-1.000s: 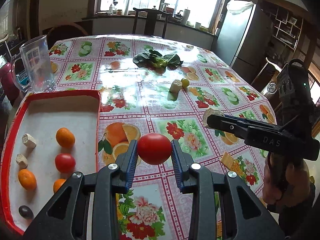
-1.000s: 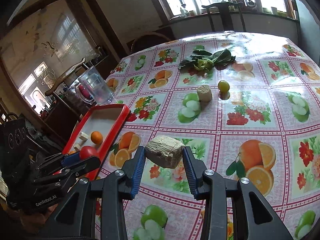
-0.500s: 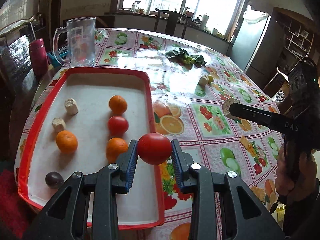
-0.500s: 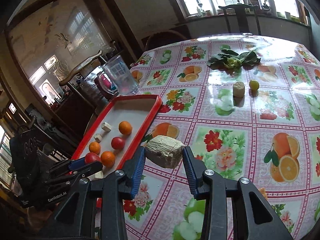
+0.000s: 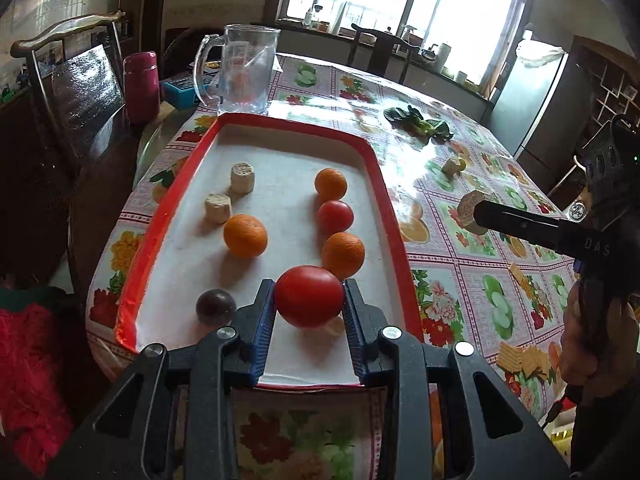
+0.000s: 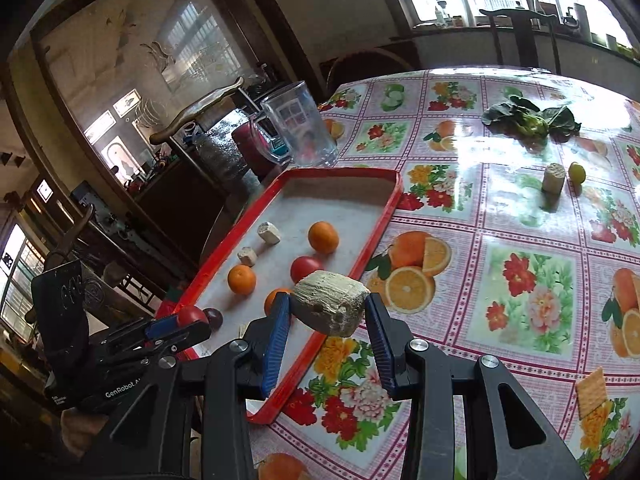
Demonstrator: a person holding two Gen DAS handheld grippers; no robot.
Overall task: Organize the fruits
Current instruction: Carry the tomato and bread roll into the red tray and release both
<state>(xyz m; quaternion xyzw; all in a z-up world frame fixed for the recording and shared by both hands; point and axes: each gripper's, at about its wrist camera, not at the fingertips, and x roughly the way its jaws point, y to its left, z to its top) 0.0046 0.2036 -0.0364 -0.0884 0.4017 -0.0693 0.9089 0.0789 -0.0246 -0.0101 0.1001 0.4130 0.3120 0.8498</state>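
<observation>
Placing step. Left gripper (image 5: 309,307) fingers clamped on round red tomato (image 5: 309,295), low centre of frame, over red-rimmed white tray (image 5: 148,236). Right gripper (image 6: 328,314) fingers clamped on pale ridged chunk (image 6: 330,302), near tray rim. Next: lower, release onto bare tray space.

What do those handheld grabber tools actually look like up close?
Both are black plastic. The left gripper and right gripper each have two fingers lined with ribbed blue pads and silver screws. The housings carry white lettering: "GenRobot" on the left, "DAS" on the right.
</observation>
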